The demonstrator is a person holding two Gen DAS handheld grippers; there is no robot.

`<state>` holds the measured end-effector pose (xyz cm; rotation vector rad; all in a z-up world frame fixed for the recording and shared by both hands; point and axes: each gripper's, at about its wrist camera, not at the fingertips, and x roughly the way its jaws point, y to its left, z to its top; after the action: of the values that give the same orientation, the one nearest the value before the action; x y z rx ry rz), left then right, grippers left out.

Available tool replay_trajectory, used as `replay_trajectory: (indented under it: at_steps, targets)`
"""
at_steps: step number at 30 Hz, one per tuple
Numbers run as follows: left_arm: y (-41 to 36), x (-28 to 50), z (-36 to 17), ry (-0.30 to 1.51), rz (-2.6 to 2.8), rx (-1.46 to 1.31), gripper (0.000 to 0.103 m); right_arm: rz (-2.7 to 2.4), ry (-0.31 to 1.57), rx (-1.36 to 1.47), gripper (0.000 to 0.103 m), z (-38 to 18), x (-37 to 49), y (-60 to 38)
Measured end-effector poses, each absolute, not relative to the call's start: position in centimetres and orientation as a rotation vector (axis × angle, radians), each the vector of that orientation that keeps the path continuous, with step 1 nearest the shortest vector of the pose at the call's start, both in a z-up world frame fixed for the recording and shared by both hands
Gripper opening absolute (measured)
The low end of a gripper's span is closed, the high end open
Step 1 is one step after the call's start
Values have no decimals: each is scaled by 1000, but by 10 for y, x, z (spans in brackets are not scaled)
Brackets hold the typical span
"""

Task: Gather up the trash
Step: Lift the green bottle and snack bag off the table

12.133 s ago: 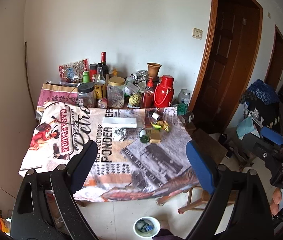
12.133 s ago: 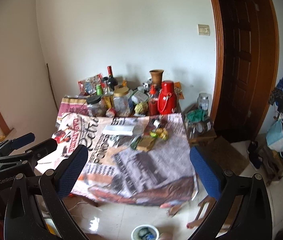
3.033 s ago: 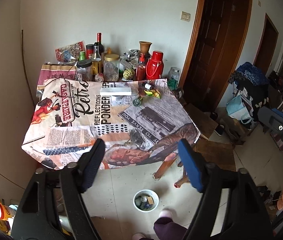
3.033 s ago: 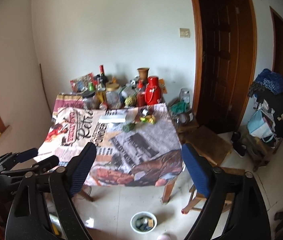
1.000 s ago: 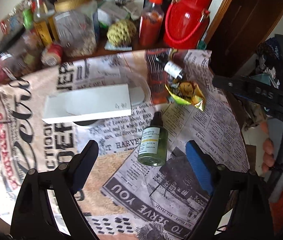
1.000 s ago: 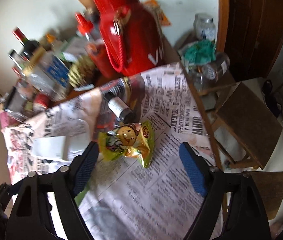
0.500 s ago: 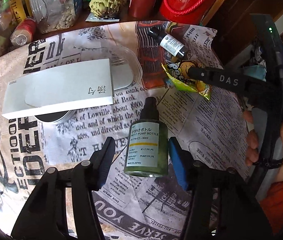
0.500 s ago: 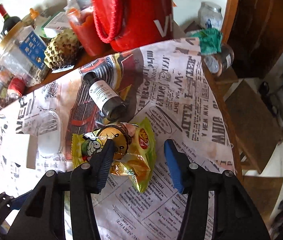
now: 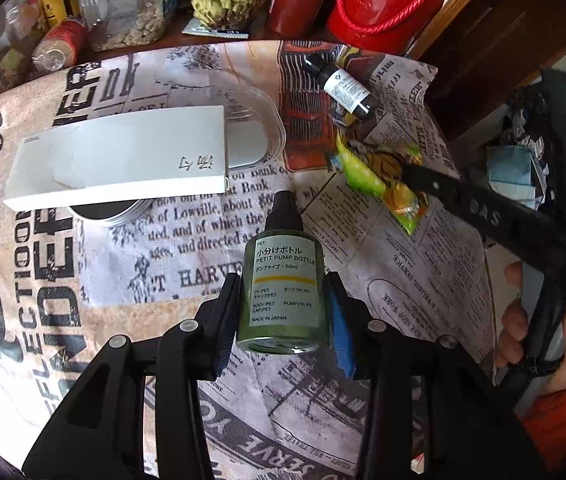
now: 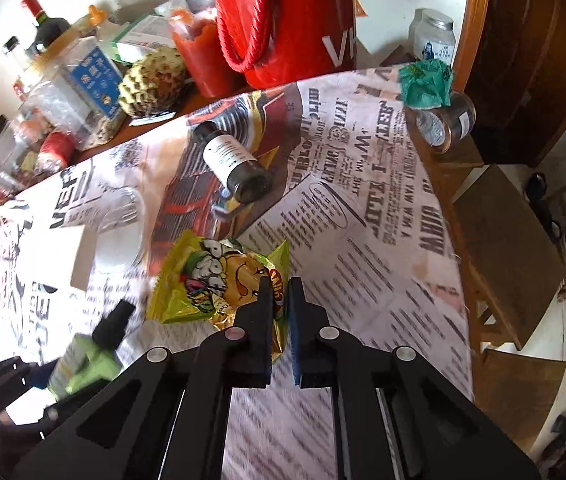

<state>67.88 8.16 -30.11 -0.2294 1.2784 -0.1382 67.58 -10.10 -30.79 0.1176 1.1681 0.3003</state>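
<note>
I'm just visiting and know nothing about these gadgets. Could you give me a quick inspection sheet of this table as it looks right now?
Surface: table under a newspaper-print cloth.
Job's things: green plastic pump bottle lying between the left gripper's fingers; crumpled yellow-green snack wrapper; small dark bottle with white label lying on its side.
Clutter: flat white box over a clear plastic lid; red thermos jug, red sauce bottle, custard apple, jars at the back.
Grippers: left gripper closed on the pump bottle; right gripper pinching the wrapper.
Cables: nothing seen.
Surroundings: wooden door, wooden stool.
</note>
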Motion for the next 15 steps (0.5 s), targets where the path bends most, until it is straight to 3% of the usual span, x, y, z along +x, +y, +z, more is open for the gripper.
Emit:
replay_trajectory:
  at_steps: [15]
  targets:
    - [64, 617, -187, 1007, -6, -271, 41, 394, 899, 96, 6, -189, 603, -157]
